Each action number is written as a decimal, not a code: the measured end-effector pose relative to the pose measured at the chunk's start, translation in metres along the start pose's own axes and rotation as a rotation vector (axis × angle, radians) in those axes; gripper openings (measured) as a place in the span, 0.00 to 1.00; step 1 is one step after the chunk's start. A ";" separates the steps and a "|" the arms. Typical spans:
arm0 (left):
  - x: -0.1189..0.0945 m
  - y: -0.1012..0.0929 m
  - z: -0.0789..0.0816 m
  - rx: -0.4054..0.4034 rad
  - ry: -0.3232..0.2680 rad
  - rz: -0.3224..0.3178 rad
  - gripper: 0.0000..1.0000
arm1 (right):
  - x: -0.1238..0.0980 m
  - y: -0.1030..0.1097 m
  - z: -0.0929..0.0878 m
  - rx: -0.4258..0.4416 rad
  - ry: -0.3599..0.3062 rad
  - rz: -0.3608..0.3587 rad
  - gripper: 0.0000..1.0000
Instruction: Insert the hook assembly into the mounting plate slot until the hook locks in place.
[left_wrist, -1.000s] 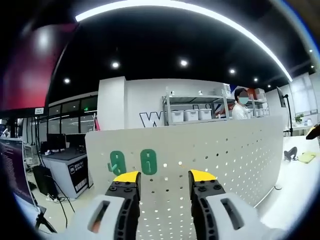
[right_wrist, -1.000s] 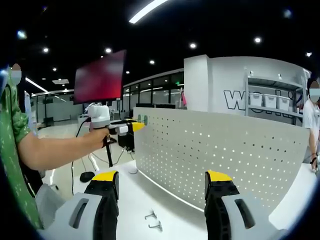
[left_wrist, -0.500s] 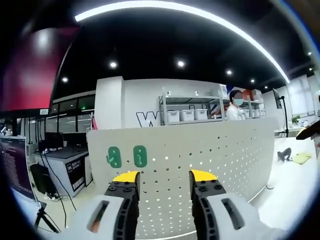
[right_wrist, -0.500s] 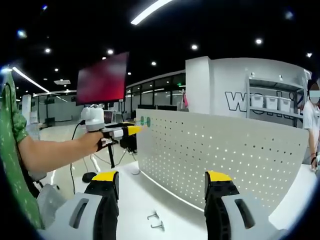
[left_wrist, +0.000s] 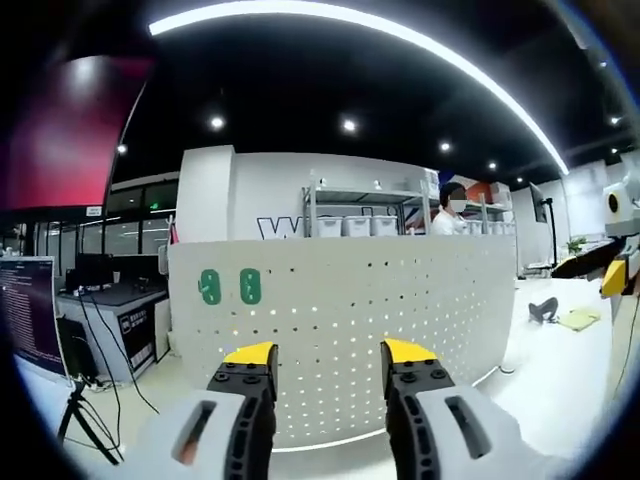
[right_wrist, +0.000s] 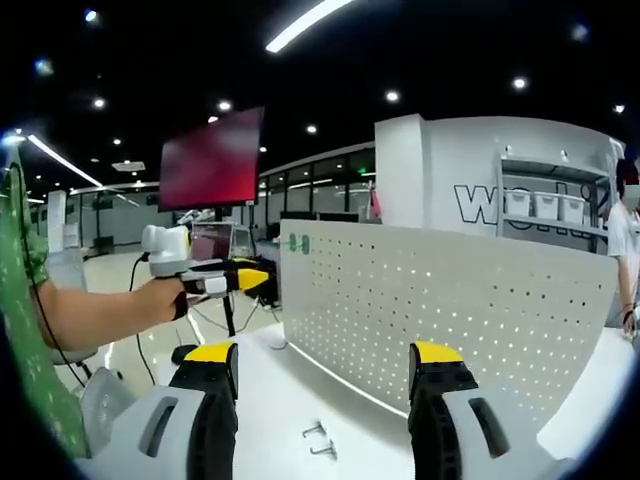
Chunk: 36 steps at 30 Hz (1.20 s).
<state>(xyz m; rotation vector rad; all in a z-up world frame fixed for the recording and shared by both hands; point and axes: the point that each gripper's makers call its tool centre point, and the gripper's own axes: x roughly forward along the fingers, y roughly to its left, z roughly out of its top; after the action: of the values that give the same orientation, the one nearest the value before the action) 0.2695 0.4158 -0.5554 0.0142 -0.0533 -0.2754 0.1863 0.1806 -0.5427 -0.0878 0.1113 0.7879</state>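
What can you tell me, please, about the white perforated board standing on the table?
The board is a pale, metal-looking panel pierced by a regular grid of small round holes. It stands upright on the white table, its lower edge meeting the tabletop. Two green tags sit side by side near its upper corner in the left gripper view. Nothing grips it: the left tongs and the right tongs are open and apart from it. Two small metal hooks lie on the table in front of it.
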 end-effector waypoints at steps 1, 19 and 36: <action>-0.004 -0.004 -0.001 -0.001 0.003 -0.008 0.43 | 0.000 0.001 0.000 0.000 0.001 0.001 0.70; -0.056 -0.056 -0.038 -0.033 0.081 -0.092 0.44 | -0.009 0.012 -0.023 0.022 0.035 0.015 0.70; -0.079 -0.095 -0.087 -0.111 0.173 -0.133 0.41 | -0.008 0.011 -0.045 0.039 0.081 0.018 0.69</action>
<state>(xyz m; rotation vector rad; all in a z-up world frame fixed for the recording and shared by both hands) 0.1725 0.3468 -0.6488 -0.0688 0.1348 -0.4084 0.1701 0.1778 -0.5863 -0.0821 0.2039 0.8001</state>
